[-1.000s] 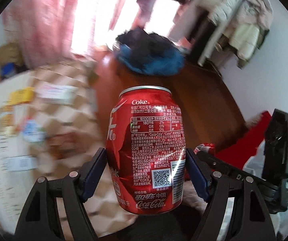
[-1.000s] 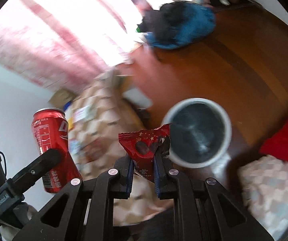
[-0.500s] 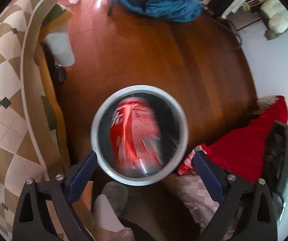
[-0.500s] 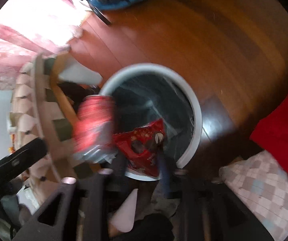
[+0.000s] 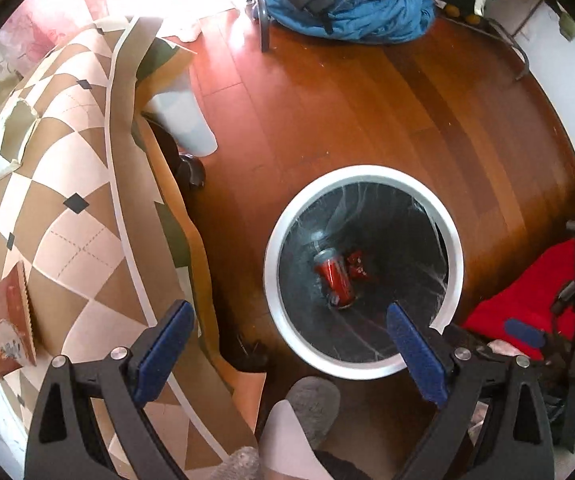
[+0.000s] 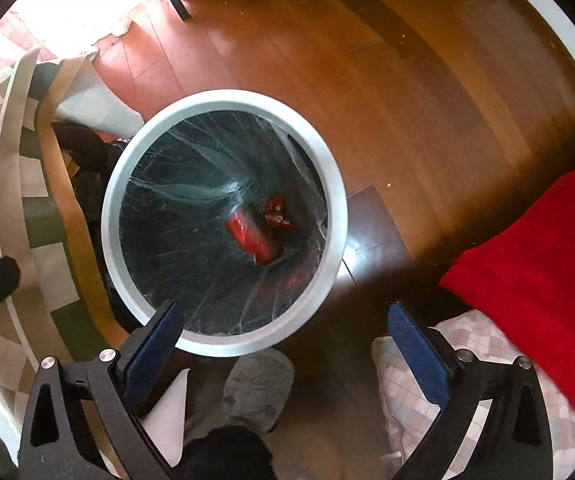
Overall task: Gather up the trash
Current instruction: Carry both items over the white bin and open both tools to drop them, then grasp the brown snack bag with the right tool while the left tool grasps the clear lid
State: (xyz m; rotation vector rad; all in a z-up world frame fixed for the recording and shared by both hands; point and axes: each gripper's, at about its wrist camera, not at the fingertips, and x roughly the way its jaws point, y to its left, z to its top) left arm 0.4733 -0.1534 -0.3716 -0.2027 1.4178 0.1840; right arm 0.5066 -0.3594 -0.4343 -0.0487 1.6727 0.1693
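Now | both jaws released (empty) | dented red can, crinkled wrapper | round white-rimmed bin

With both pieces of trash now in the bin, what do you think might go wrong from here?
1. The left hand-held gripper hangs open over the bin rim; swinging away low, it might clip the rim and tip the bin.
2. A slipper sits right beside the bin, so a step could knock it.
3. A snack bag lies on the table near its edge; a careless reach might push it to the floor.
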